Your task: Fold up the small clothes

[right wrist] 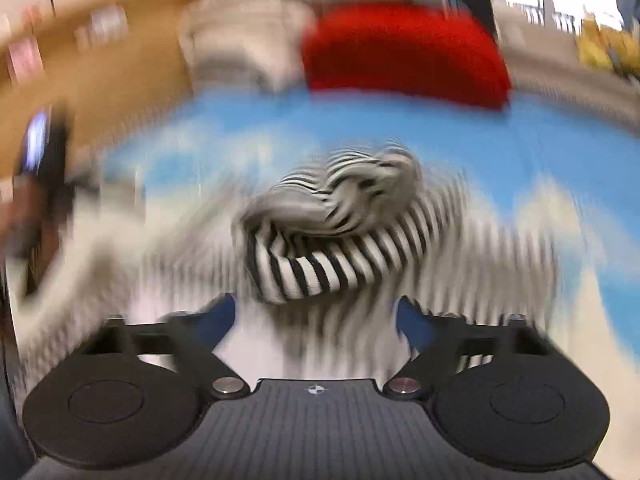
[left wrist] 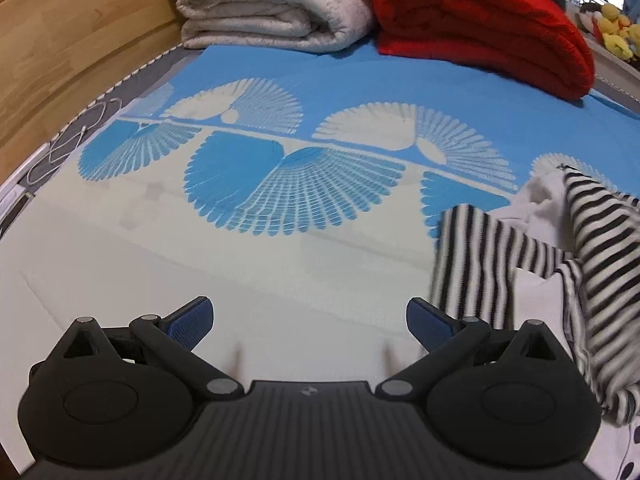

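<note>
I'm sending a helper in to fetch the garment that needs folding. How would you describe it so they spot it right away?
Start at the bed with the blue and white fan-patterned cover. At its far end lie a folded cream blanket and a red blanket; nearer, on the white part, is a crumpled striped garment. It alone has black and white stripes.

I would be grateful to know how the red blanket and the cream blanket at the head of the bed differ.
The red blanket is bright and smooth; the cream blanket is pale and speckled. The red one lies right of the cream one. Both are folded thick and rest on the blue bedspread.
</note>
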A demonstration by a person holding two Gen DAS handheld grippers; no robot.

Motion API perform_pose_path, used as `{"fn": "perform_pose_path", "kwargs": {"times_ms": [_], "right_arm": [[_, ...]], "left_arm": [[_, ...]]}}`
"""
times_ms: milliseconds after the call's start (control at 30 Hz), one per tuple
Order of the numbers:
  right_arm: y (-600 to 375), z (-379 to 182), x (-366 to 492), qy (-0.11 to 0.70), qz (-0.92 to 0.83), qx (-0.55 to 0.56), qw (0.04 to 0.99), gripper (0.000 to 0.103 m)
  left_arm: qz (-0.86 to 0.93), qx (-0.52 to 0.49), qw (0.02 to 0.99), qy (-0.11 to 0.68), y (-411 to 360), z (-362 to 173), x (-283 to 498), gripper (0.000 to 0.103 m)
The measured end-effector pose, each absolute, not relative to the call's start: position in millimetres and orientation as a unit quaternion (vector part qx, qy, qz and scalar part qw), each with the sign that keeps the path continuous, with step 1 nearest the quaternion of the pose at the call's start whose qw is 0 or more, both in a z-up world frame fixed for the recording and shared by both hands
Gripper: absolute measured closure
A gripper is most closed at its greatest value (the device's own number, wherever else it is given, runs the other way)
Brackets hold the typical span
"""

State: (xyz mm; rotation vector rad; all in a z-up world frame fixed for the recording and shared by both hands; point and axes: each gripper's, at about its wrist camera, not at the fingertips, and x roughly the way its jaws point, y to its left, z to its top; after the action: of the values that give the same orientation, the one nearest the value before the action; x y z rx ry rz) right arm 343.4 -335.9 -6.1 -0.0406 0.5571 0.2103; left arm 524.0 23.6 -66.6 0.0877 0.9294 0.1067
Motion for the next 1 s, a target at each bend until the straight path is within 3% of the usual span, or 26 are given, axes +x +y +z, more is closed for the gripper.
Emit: {"fn": "perform_pose_path", "kwargs": {"times_ms": [100,233,433,633,667,700,733,1000], "right_arm": [[-339,-30,293,0.273,0.063,-0.013,0.96,0.017],[-352,-5,283,0.204,0.042,0.089,0.974,0.017],[-362,-23,367,0.215,0.015,0.234,0.948,0.018],[-330,-54,431,0.276,0.041,0.254,0.926,0.019],[-324,-57,438,0.276,0.029,0.244,0.929,0.035],[-318,-58,443,0.279,0.021,0.229,0.932,0.085],[-313,-56,448,0.287,0.011,0.212,0.934,0.091],[-298,24,398,0.205,0.051,0.175,0.962,0.092]], "left_arm": [[0.034,0.044,0.893,0.446,9,-66,516,0.0],[0.005,0.026,0.894,0.447,-9,-64,508,0.0],[-0.057,-0.023,0.892,0.448,-36,-60,502,0.0],[-0.035,0.027,0.893,0.448,-48,-72,511,0.0],[-0.029,0.024,0.891,0.453,-44,-75,515,0.0],[-0.02,0.017,0.888,0.459,-39,-77,518,0.0],[-0.012,0.006,0.886,0.464,-32,-78,520,0.0],[-0.006,-0.055,0.881,0.469,-10,-71,523,0.0]]}}
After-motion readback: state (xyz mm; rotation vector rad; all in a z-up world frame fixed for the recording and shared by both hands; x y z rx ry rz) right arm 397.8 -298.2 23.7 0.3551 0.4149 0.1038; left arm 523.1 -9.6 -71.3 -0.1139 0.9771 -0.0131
